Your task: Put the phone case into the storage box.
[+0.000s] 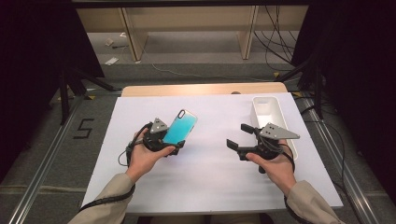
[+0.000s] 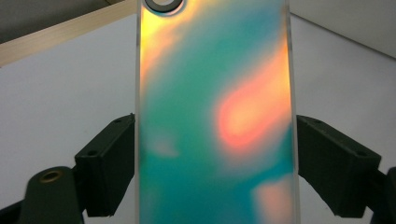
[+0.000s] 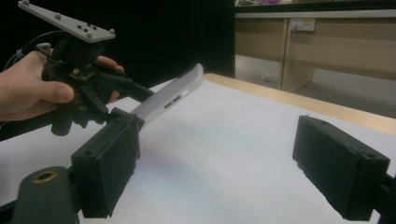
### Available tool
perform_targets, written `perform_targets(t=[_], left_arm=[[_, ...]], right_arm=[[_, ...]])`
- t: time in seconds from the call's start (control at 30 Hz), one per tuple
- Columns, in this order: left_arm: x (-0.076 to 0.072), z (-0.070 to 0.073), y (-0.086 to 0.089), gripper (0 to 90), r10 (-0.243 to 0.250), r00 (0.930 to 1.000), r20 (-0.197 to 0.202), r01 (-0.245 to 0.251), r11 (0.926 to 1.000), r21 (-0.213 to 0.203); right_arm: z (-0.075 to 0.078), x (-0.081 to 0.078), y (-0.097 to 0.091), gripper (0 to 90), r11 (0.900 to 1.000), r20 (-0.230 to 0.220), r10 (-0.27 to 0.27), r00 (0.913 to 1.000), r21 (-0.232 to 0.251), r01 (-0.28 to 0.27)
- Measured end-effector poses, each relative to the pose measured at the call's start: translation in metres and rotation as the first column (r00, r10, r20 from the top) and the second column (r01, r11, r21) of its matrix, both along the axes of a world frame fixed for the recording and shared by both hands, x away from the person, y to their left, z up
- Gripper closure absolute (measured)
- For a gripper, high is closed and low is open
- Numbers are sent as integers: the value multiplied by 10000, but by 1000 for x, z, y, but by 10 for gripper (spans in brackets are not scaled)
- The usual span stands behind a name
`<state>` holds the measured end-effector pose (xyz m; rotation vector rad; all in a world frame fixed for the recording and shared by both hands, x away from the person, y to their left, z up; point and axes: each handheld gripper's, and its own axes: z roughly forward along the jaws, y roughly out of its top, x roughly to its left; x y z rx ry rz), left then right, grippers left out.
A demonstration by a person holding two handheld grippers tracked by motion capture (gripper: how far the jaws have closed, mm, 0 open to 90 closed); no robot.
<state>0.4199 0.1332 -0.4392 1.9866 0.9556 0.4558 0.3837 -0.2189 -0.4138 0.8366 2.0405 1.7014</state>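
White-covered counter (image 1: 205, 182): left gripper (image 1: 169, 140) pinches an iridescent phone case (image 1: 180, 127) by its long edges, raised for transfer, while right gripper (image 1: 239, 136) waits spread and empty beside the white tray (image 1: 256, 111).

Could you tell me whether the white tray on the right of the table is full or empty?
Empty. In the high view the white tray shows only its bare white inside. The phone is clamped in the left gripper, well away from it.

Grey floor (image 1: 196, 58), wooden shelving (image 1: 191, 21) behind, dark curtains (image 1: 32, 42) aside.
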Motion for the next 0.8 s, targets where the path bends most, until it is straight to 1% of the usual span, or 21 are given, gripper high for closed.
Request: perform_targets(t=[0.17,0.57,0.73,0.8], left_arm=[[-3,1,-4,169,-134,9999,50,134,9999,-33],[-10,1,-11,169,-369,9993,91,369,9993,10],[-12,1,-14,169,-470,9989,70,471,9989,-79],[-13,0,-16,169,-552,9985,53,552,9985,-18]], right_arm=[[2,5,3,157,9999,31,-46,10000,155,46],[4,13,10,157,9997,-26,-156,9999,174,157],[4,17,13,157,9997,-48,-205,9998,166,206],[4,18,14,157,9995,-55,-249,9997,171,250]])
